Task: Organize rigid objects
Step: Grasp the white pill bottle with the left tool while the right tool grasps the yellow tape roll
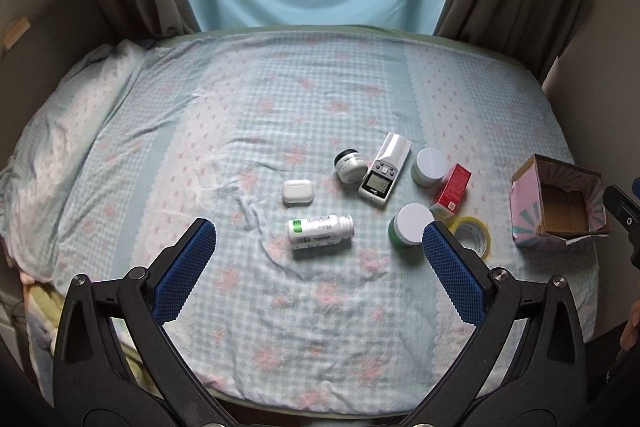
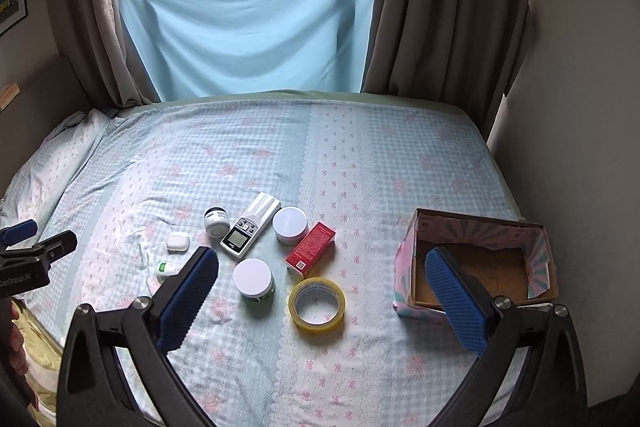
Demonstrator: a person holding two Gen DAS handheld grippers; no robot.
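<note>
Small items lie on a checked bedsheet: a white pill bottle on its side, a white earbud case, a small dark-lidded jar, a white remote-like device, a white jar, a red box, a green jar with a white lid and a yellow tape roll. An open pink cardboard box stands at the right. My left gripper hovers open above the pill bottle. My right gripper is open too, above the tape roll and green jar.
A pillow lies at the bed's left end. Brown curtains and a pale blue cloth hang behind the bed. Walls close in on the right and left. A person's hand shows at the left edge.
</note>
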